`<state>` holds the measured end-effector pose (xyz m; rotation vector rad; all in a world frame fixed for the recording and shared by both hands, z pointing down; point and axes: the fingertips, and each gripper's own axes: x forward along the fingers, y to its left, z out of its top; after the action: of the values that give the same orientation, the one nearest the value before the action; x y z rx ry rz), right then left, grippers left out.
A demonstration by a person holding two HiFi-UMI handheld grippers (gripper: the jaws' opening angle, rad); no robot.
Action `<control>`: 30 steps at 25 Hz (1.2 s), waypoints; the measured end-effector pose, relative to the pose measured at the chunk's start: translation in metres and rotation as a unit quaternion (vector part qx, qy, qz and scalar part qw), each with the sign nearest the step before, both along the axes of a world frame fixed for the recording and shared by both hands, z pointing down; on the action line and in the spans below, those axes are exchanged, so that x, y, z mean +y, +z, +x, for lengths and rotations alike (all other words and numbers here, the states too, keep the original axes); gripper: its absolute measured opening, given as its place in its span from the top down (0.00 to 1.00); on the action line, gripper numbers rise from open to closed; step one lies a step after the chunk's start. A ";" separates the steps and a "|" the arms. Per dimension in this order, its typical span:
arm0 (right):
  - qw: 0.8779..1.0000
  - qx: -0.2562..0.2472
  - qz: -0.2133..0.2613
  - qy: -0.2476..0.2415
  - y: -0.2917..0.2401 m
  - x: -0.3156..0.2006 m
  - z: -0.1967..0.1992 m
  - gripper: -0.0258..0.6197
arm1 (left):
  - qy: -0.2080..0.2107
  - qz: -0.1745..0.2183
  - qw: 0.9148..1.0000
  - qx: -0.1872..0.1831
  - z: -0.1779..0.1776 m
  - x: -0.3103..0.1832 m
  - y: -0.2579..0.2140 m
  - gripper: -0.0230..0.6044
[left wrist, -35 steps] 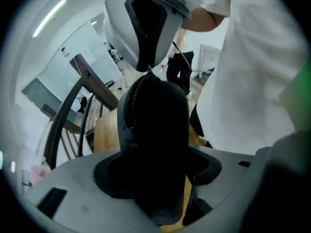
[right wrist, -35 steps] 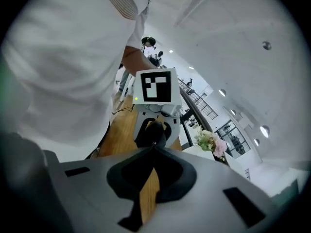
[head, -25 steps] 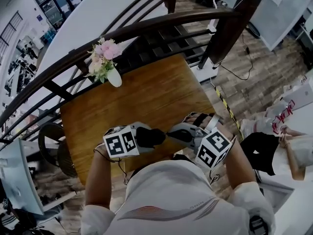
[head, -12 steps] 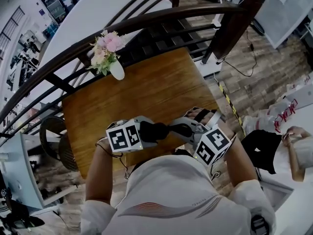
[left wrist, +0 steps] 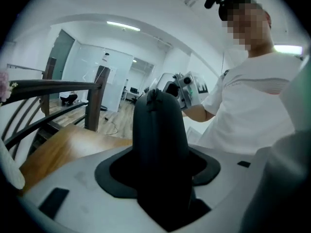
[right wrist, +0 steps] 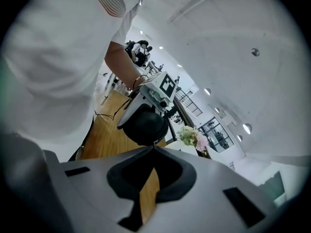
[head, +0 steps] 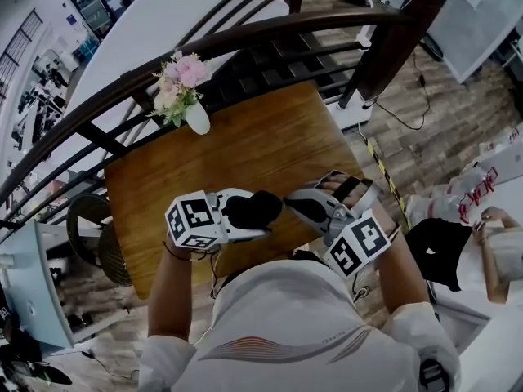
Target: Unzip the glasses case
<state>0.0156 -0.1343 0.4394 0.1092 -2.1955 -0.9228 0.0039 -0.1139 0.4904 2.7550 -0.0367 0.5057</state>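
Peering down over the person's white shirt (head: 286,333), I've got both grippers meeting close in front of the chest. My left gripper (head: 239,219) is clamped on the black glasses case (head: 255,208), jaws spread wide round its body and pads pressing both sides. In the left gripper view the case stands straight up out of them. It hangs over the near edge of the wooden table (head: 245,149). My right gripper (head: 291,206) sits opposite, jaws pinched fully together, tips right at the case's rounded end. Whether the zipper tab is caught between them is too small for me to tell. Further back, a white vase of pink flowers (head: 186,96) stands at the table's far left corner. Beyond that runs a dark curved railing (head: 270,35).
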 end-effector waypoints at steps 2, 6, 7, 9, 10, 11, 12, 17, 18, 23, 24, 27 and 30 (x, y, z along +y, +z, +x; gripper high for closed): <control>1.000 -0.006 -0.005 0.006 0.001 -0.001 0.000 0.88 | -0.014 -0.009 0.999 0.034 -0.001 -0.005 -0.009 0.55; 0.998 -0.043 -0.023 0.026 0.001 -0.005 -0.003 0.88 | -0.063 -0.049 0.989 0.125 0.000 -0.021 -0.035 0.55; 0.998 -0.052 -0.026 0.032 0.002 -0.006 -0.004 0.88 | -0.080 -0.060 0.984 0.148 0.001 -0.027 -0.043 0.55; 0.996 -0.071 -0.035 0.043 0.002 -0.008 -0.007 0.88 | -0.116 -0.079 0.971 0.193 0.000 -0.041 -0.059 0.55; 0.995 -0.081 -0.041 0.048 0.002 -0.009 -0.009 0.88 | -0.133 -0.087 0.963 0.216 -0.001 -0.048 -0.068 0.55; 0.993 -0.091 -0.048 0.052 0.001 -0.008 -0.011 0.88 | -0.150 -0.094 0.955 0.240 -0.003 -0.056 -0.077 0.55; 0.992 -0.100 -0.056 0.056 0.001 -0.008 -0.012 0.88 | -0.168 -0.101 0.944 0.264 -0.007 -0.064 -0.085 0.55; 0.985 -0.130 -0.083 0.079 0.003 -0.006 -0.023 0.88 | -0.263 -0.144 0.880 0.369 -0.032 -0.105 -0.114 0.55; 0.983 -0.135 -0.086 0.086 0.003 -0.007 -0.024 0.88 | -0.277 -0.149 0.870 0.379 -0.035 -0.111 -0.116 0.55; 0.965 -0.198 -0.139 0.101 -0.006 -0.004 -0.030 0.88 | -0.297 -0.184 0.829 0.437 -0.040 -0.120 -0.129 0.55; 0.961 -0.212 -0.148 0.101 -0.007 -0.003 -0.029 0.88 | -0.298 -0.191 0.822 0.446 -0.039 -0.120 -0.131 0.55; 0.954 -0.233 -0.158 0.103 -0.008 0.000 -0.028 0.88 | -0.309 -0.197 0.811 0.456 -0.037 -0.120 -0.134 0.55; 0.953 -0.236 -0.159 0.102 -0.007 0.001 -0.029 0.88 | -0.321 -0.198 0.802 0.462 -0.035 -0.121 -0.134 0.55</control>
<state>-0.0137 -0.1329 0.4320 0.4320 -2.6798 -0.4446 -0.0309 -0.2346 0.3561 2.0888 -0.5287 -0.9067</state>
